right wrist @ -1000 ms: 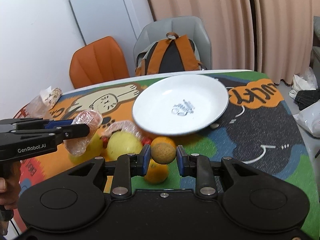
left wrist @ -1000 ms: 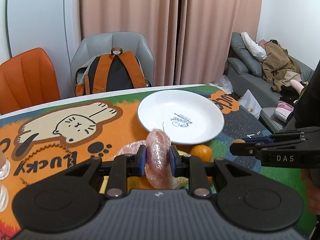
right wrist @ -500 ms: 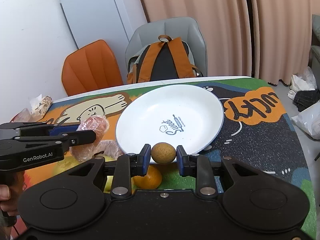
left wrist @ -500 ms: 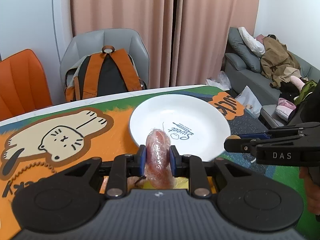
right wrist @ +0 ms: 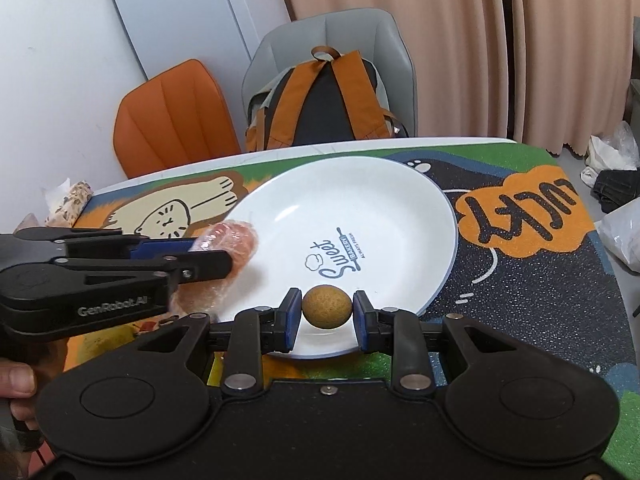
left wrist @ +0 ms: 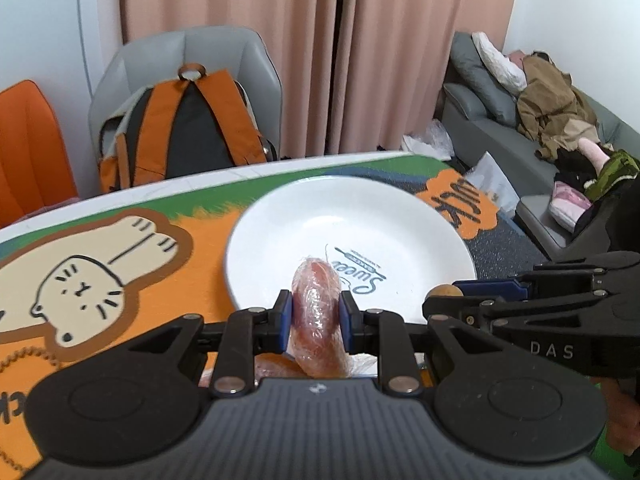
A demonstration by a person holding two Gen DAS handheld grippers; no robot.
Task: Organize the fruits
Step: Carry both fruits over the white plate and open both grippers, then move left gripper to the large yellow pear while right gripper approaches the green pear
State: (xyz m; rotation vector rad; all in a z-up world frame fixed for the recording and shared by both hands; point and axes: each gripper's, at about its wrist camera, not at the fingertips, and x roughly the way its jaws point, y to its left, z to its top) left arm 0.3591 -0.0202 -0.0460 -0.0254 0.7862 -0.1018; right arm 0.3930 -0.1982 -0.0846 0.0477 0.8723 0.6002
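Observation:
A white plate (left wrist: 400, 216) printed "Sweet" lies on the cartoon table mat; it also shows in the right wrist view (right wrist: 392, 200). My left gripper (left wrist: 315, 314) is shut on a pink fruit wrapped in clear film (left wrist: 318, 316), held over the plate's near left rim; that fruit also shows in the right wrist view (right wrist: 232, 240). My right gripper (right wrist: 327, 314) is shut on a small round brown fruit (right wrist: 327, 306), held over the plate's near rim; its tip with the fruit shows in the left wrist view (left wrist: 442, 292).
A yellow fruit (right wrist: 108, 338) lies on the mat below the left gripper. A grey chair with an orange backpack (left wrist: 188, 128) and an orange chair (right wrist: 172, 116) stand behind the table. A sofa with clothes (left wrist: 552, 128) is at the right.
Both grippers have moved forward with their fruits, from over the fruit pile to over the plate's near rim. The loose oranges have dropped out of sight.

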